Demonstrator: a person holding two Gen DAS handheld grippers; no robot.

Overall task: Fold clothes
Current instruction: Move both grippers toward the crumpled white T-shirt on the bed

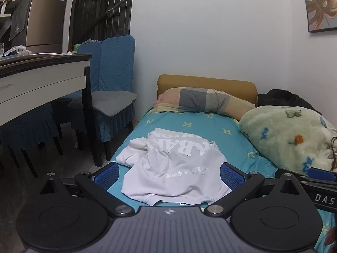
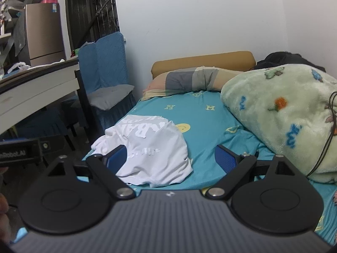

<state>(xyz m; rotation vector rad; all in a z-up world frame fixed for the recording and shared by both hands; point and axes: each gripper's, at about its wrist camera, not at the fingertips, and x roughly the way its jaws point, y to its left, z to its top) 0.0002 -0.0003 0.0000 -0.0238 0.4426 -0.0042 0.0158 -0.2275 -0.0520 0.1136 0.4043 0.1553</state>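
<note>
White crumpled cotton shirt [image 1: 174, 168] on smooth teal sheet [image 1: 238, 145]; both grippers' jaws spread, empty

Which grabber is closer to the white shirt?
Left. The left gripper is lined up with the shirt, which lies between its open fingers. The right gripper sits off to the shirt's right, mostly over bare sheet.

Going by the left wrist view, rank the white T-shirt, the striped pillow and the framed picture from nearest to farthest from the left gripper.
From the left gripper, whose jaws stand open:
1. White T-shirt: crumpled on the turquoise sheet, just ahead, between the fingers.
2. Striped pillow: at the head of the bed, against the tan headboard.
3. Framed picture: high on the wall, upper right.
</note>
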